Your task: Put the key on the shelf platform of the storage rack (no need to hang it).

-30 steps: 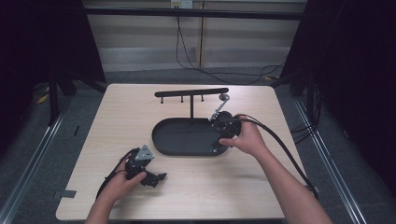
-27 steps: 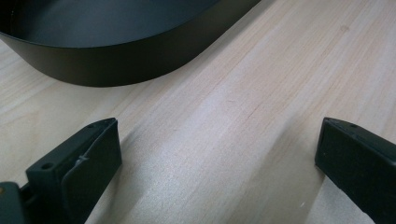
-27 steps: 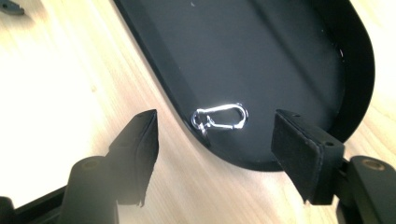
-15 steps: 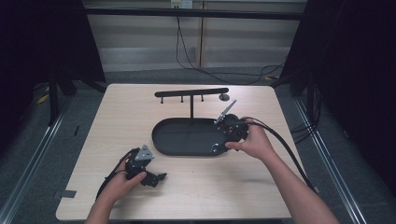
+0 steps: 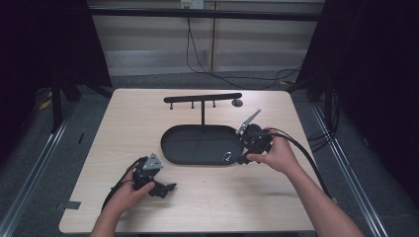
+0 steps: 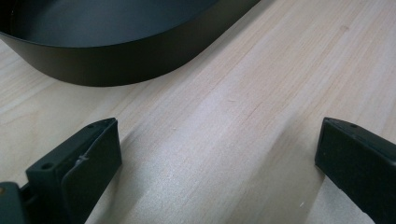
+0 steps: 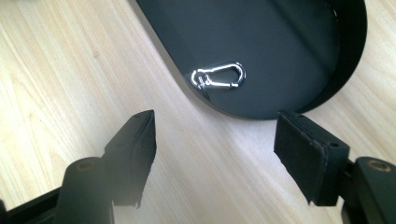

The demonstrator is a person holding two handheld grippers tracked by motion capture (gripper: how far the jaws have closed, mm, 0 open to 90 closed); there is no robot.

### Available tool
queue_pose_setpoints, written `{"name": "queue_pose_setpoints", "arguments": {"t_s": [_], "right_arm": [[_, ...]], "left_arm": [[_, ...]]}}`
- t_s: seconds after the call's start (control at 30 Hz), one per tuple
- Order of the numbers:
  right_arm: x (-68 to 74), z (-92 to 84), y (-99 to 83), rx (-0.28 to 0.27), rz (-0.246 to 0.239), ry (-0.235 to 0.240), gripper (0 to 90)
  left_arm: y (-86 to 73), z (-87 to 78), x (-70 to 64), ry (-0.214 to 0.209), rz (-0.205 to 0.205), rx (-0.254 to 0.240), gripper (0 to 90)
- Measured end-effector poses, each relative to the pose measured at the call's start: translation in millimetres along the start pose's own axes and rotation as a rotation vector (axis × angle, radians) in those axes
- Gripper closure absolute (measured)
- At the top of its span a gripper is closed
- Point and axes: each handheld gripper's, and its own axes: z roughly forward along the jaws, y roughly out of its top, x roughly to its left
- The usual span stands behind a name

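Right gripper (image 7: 212,135): your jaws gape, empty, just short of the tray (image 7: 299,42).
Left gripper (image 6: 217,154): spread, empty.
Snap hook (image 7: 218,75): lies ahead inside the rim; lift over, straddle its body.

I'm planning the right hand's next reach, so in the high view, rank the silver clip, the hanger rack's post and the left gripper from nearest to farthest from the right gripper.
1. Silver clip, in the tray's near right end, just left of the right gripper.
2. Rack post, behind the tray, farther back and left.
3. Left gripper, at the table's near left.
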Motion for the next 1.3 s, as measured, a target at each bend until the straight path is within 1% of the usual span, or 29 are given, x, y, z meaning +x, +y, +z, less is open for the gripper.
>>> {"name": "queue_pose_setpoints", "arguments": {"t_s": [0.07, 0.1, 0.2, 0.3, 0.43, 0.47, 0.5, 0.6, 0.77, 0.87, 1.03, 1.17, 1.2, 1.23, 1.3], "right_arm": [[-0.5, -0.6, -3.2, -0.001, -0.005, -0.002, 29.7], [-0.2, -1.1, -4.3, 0.001, 0.001, -0.004, 29.7], [-0.9, -2.8, -8.8, -0.012, 0.004, -0.002, 29.7], [-1.1, -4.3, -11.9, -0.013, 0.003, -0.006, 29.7], [-0.3, -5.2, -15.8, -0.017, -0.007, -0.01, 29.4], [0.7, -5.1, -16.7, -0.016, 0.0, -0.011, 29.2], [0.6, -4.9, -17.8, -0.015, -0.007, -0.008, 29.1], [1.5, -4.3, -21.0, -0.018, -0.008, -0.004, 29.0], [2.1, -4.6, -26.1, -0.013, -0.003, -0.005, 29.0], [2.2, -5.4, -30.1, -0.02, 0.007, 0.002, 29.0], [3.3, -6.2, -35.6, -0.016, -0.001, 0.011, 28.5], [5.6, -5.7, -40.2, -0.014, -0.01, 0.007, 28.3], [5.6, -5.4, -41.4, -0.021, -0.011, 0.011, 28.3], [6.2, -5.5, -42.4, -0.018, -0.003, 0.011, 28.3], [6.8, -3.7, -46.1, -0.014, -0.007, 0.008, 28.3]], "left_arm": [[0.0, 0.0, 0.0, 0.0, 0.0, 0.0, 0.2], [0.0, 0.0, 0.0, 0.0, 0.0, 0.0, 0.2], [-0.1, 0.0, -0.1, 0.0, 0.0, 0.0, 0.1], [-0.1, -0.1, 0.0, 0.0, 0.001, 0.0, 0.2], [-0.1, -0.1, -0.1, -0.001, 0.001, 0.0, 0.2], [-0.1, -0.1, -0.1, -0.001, 0.001, 0.0, 0.2], [-0.1, -0.1, -0.1, -0.001, 0.001, 0.0, 0.1], [-0.1, -0.1, -0.1, -0.001, 0.001, 0.0, 0.1], [-0.1, -0.1, -0.1, -0.001, 0.001, 0.0, 0.2], [-0.1, -0.1, -0.1, -0.001, 0.001, 0.0, 0.1], [-0.1, -0.1, -0.1, -0.001, 0.0, -0.001, 0.1], [-0.1, -0.1, -0.1, -0.001, 0.001, 0.0, 0.1], [-0.1, -0.1, -0.2, -0.001, 0.001, 0.0, 0.2], [-0.1, -0.1, -0.1, -0.001, 0.001, 0.0, 0.2], [-0.1, -0.1, -0.1, -0.001, 0.001, 0.0, 0.1]]}}
